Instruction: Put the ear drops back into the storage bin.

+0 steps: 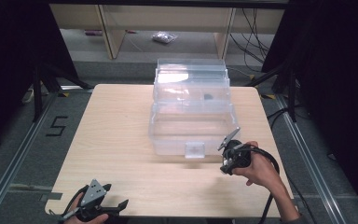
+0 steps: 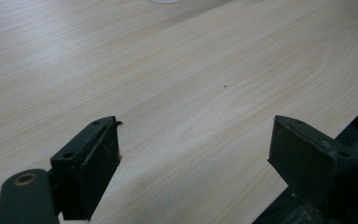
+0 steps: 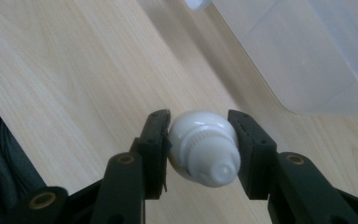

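My right gripper (image 1: 225, 168) hovers near the table's front right, just right of the latch (image 1: 195, 149) of a clear plastic box (image 1: 165, 133). In the right gripper view, the right gripper (image 3: 199, 119) is shut on a small white bulb-shaped object (image 3: 201, 142) with a ribbed neck, its tip pointing toward the camera. The box's corner (image 3: 307, 56) lies ahead of it. My left gripper (image 1: 115, 198) rests at the table's front left edge. In the left gripper view, the left gripper (image 2: 196, 128) stands open over bare wood with nothing between its jaws.
The clear box stands mid-table with its lid (image 1: 191, 70) raised at the back and a small dark item (image 1: 208, 97) inside. The light wooden table (image 1: 116, 135) has dark floor around it. A wooden frame (image 1: 114, 32) stands behind.
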Motion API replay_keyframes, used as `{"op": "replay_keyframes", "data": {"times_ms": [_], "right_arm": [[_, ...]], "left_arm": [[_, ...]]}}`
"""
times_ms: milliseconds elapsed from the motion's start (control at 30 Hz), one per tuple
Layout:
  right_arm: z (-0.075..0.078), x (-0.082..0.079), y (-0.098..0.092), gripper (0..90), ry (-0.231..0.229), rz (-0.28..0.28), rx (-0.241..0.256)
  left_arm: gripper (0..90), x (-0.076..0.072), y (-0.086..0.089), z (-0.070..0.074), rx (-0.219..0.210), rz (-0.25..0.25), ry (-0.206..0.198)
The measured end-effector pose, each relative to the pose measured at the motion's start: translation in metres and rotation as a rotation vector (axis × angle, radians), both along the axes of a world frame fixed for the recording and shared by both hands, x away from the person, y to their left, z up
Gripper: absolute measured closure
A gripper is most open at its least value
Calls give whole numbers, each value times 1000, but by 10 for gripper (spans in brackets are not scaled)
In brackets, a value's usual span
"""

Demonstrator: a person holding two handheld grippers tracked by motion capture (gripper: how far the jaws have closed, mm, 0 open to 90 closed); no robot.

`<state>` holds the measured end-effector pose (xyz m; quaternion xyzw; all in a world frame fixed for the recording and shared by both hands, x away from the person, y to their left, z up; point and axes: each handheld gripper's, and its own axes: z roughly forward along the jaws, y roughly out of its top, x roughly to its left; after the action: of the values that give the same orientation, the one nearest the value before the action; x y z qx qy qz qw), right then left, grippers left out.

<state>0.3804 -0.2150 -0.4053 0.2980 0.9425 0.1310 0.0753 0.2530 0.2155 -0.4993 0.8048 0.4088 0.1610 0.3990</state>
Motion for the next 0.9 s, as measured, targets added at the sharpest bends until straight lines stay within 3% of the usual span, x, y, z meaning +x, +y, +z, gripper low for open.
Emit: {"op": "replay_keyframes", "data": {"times_ms": [133, 200, 433, 467, 900], "right_arm": [[6, 1, 0, 603, 10, 4, 4], [10, 2, -1, 603, 5, 10, 1], [23, 5, 0, 603, -9, 32, -6], [24, 5, 0, 603, -8, 28, -7], [45, 17, 3, 603, -9, 36, -13]], "left_arm": [[156, -1, -1, 0, -21, 1, 1], [156, 0, 0, 0, 0, 1, 5], [156, 0, 0, 1, -1, 1, 2], [156, -1, -2, 0, -33, 8, 2], [156, 0, 0, 0, -3, 4, -3]]}}
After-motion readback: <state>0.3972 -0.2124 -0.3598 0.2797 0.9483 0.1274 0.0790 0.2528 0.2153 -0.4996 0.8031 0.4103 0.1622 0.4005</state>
